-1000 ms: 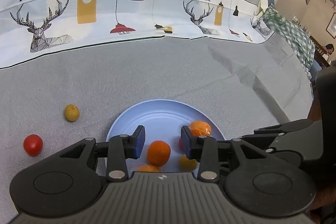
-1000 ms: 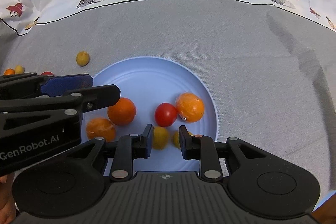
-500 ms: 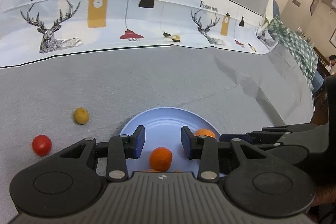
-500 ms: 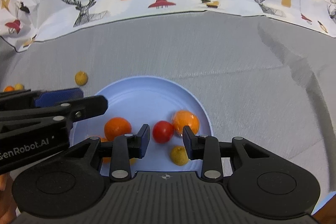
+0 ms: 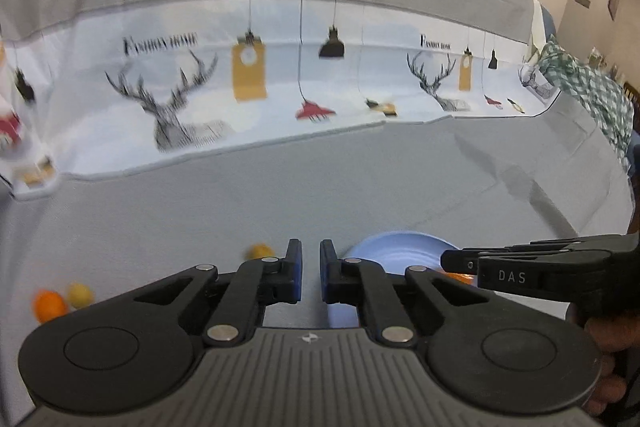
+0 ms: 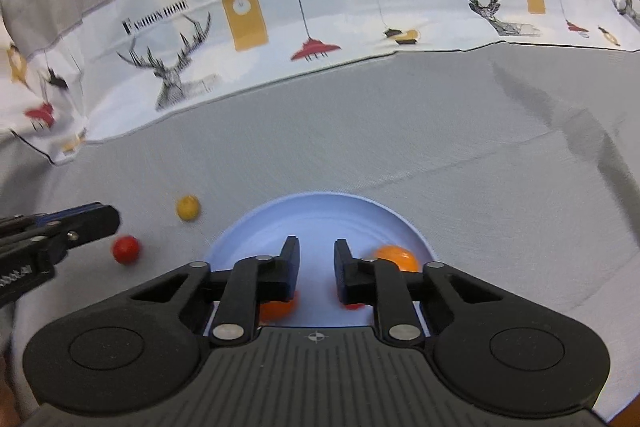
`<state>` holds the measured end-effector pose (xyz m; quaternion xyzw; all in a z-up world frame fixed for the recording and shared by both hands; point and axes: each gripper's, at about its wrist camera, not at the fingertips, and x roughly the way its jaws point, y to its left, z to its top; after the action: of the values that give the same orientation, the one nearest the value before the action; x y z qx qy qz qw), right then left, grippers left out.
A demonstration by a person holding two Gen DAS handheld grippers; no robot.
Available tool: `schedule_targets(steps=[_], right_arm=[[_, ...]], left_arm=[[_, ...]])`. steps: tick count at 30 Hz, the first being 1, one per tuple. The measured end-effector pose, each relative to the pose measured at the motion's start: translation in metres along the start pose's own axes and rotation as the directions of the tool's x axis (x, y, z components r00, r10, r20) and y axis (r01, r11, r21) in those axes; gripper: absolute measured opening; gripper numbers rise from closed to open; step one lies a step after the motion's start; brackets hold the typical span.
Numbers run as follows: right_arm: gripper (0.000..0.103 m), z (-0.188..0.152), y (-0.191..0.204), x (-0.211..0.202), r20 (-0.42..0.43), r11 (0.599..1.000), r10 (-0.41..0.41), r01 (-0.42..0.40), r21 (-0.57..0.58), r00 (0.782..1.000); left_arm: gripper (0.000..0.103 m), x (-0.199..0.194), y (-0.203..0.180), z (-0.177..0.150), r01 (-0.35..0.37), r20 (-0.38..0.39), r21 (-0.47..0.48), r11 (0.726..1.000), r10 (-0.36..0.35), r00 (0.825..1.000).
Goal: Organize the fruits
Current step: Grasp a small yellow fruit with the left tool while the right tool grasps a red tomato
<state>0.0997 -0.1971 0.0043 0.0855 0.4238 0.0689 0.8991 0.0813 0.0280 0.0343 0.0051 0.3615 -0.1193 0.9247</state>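
Observation:
A light blue plate (image 6: pixel 320 215) lies on the grey cloth; it also shows in the left wrist view (image 5: pixel 394 251). On it I see an orange fruit (image 6: pixel 396 257) and another orange fruit (image 6: pixel 276 309), partly hidden by my right gripper (image 6: pixel 312 259), which is open and empty above the plate's near side. A yellow fruit (image 6: pixel 188 207) and a red fruit (image 6: pixel 126 249) lie on the cloth left of the plate. My left gripper (image 5: pixel 310 265) has its jaws narrowly apart and empty, left of the plate. A yellow fruit (image 5: pixel 260 251), an orange fruit (image 5: pixel 49 305) and another yellow fruit (image 5: pixel 80 294) lie near it.
A printed white cloth band (image 6: pixel 320 27) with deer and lamps rises behind the grey surface. A green checked cloth (image 5: pixel 592 95) lies at the far right. The right gripper's side (image 5: pixel 560 267) shows in the left wrist view.
Both grippers have pulled back and tilted up from the plate. The left gripper has swung left off the plate and its jaws have narrowed.

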Motion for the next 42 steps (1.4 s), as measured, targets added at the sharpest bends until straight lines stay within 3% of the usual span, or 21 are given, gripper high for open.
schedule_targets(steps=[4,6,7,8,9,11,12,14,17,22,24,26,28,33,36,38,40,42], right_arm=[[0.018,0.000,0.017,-0.002,0.028,0.999,0.042,-0.041,-0.016,0.999],[0.018,0.000,0.027,-0.002,0.041,0.997,0.070,-0.069,-0.022,0.997],[0.018,0.000,0.033,-0.002,0.048,0.996,0.084,-0.082,-0.026,0.995],[0.018,0.000,0.038,-0.002,0.052,0.995,0.094,-0.093,-0.030,0.994],[0.018,0.000,0.044,-0.001,0.054,0.994,0.110,-0.108,-0.034,0.993],[0.018,-0.002,0.056,0.004,0.049,0.989,0.145,-0.143,-0.041,0.988],[0.018,-0.004,0.063,0.007,0.044,0.986,0.165,-0.163,-0.046,0.985],[0.018,-0.007,0.075,0.014,0.028,0.980,0.195,-0.193,-0.054,0.980],[0.018,-0.013,0.096,0.026,0.001,0.970,0.234,-0.233,-0.073,0.972],[0.019,-0.020,0.123,0.045,-0.025,0.959,0.267,-0.268,-0.091,0.963],[0.020,-0.022,0.131,0.053,-0.035,0.956,0.271,-0.273,-0.102,0.962],[0.026,-0.023,0.139,0.061,-0.042,0.956,0.268,-0.271,-0.115,0.963],[0.029,-0.022,0.146,0.070,-0.044,0.955,0.264,-0.268,-0.131,0.964],[0.032,-0.019,0.157,0.092,-0.061,0.952,0.258,-0.264,-0.155,0.964],[0.036,-0.019,0.164,0.102,-0.075,0.950,0.247,-0.257,-0.180,0.966],[0.036,-0.020,0.168,0.108,-0.087,0.947,0.240,-0.253,-0.196,0.967],[0.037,-0.020,0.171,0.113,-0.094,0.946,0.228,-0.244,-0.213,0.969],[0.037,-0.020,0.173,0.118,-0.100,0.946,0.217,-0.235,-0.223,0.971]], left_arm=[[0.010,-0.018,0.035,0.001,-0.080,0.047,-0.015,0.997,0.081,0.996],[0.010,-0.021,0.067,-0.010,-0.117,0.041,-0.146,0.982,0.124,0.991],[0.010,-0.019,0.085,-0.017,-0.143,-0.004,-0.225,0.964,0.145,0.989],[0.010,-0.016,0.103,-0.020,-0.191,-0.073,-0.311,0.931,0.177,0.981],[0.010,-0.018,0.122,-0.023,-0.212,-0.093,-0.410,0.887,0.191,0.977],[0.010,-0.022,0.156,-0.032,-0.196,-0.100,-0.586,0.786,0.170,0.980],[0.010,-0.023,0.166,-0.037,-0.209,-0.117,-0.635,0.743,0.175,0.978],[0.010,-0.021,0.180,-0.045,-0.263,-0.168,-0.682,0.683,0.204,0.964],[0.012,-0.020,0.193,-0.050,-0.300,-0.203,-0.724,0.622,0.224,0.953],[0.041,-0.017,0.211,-0.055,-0.357,-0.243,-0.759,0.544,0.272,0.931],[0.042,-0.014,0.216,-0.055,-0.365,-0.257,-0.764,0.532,0.269,0.928],[0.042,-0.012,0.215,-0.052,-0.374,-0.256,-0.749,0.548,0.281,0.925],[0.042,-0.011,0.208,-0.044,-0.376,-0.235,-0.711,0.595,0.303,0.924],[0.042,0.009,0.178,-0.019,-0.370,-0.161,-0.515,0.773,0.337,0.928],[0.041,0.026,0.161,-0.014,-0.367,-0.152,-0.377,0.851,0.334,0.930],[0.041,0.040,0.150,-0.014,-0.395,-0.172,-0.265,0.879,0.360,0.917],[0.041,0.051,0.143,-0.018,-0.433,-0.185,-0.172,0.885,0.402,0.897],[0.041,0.060,0.141,-0.022,-0.441,-0.210,-0.129,0.888,0.411,0.887]])
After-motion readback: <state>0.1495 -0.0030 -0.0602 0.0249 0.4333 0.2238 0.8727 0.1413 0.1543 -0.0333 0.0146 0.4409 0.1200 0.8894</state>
